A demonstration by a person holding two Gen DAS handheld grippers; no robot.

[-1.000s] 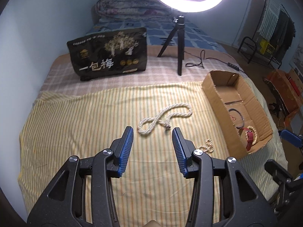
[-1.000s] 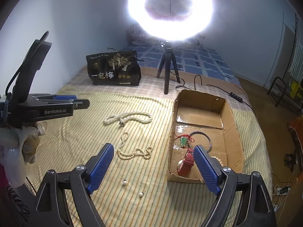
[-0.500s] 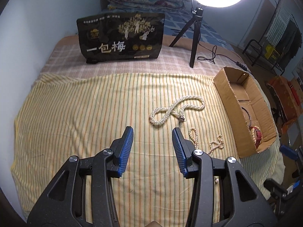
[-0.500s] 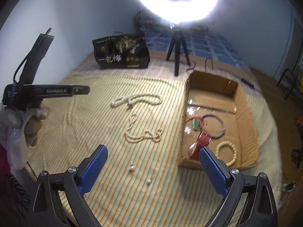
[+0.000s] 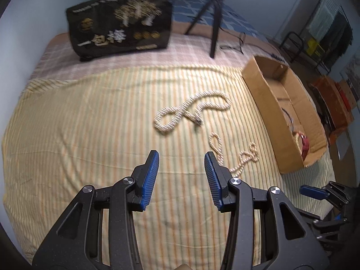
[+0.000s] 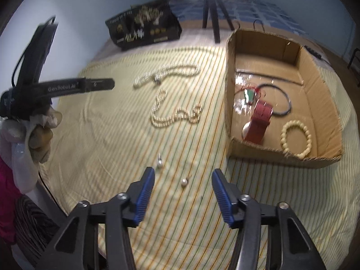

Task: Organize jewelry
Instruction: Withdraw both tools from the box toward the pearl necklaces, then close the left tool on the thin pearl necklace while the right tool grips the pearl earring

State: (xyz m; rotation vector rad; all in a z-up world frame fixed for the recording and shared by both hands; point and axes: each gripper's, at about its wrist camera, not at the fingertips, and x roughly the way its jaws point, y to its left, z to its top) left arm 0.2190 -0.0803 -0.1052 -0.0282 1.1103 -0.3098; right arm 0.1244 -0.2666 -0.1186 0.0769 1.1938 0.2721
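Pearl earring (image 6: 184,182) lies loose on the striped cloth (image 6: 112,135) just ahead of the right gripper (image 6: 183,187), whose empty jaws are closing toward it, probably to lift it into the cardboard box (image 6: 229,90) beyond; left gripper (image 5: 181,175) hangs apart, empty

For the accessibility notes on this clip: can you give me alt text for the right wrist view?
The right gripper, jaws closing with nothing between them, hangs over two loose pearl earrings on a striped yellow cloth. Two pearl necklaces lie beyond; a cardboard box to the right holds bracelets and a red strap.
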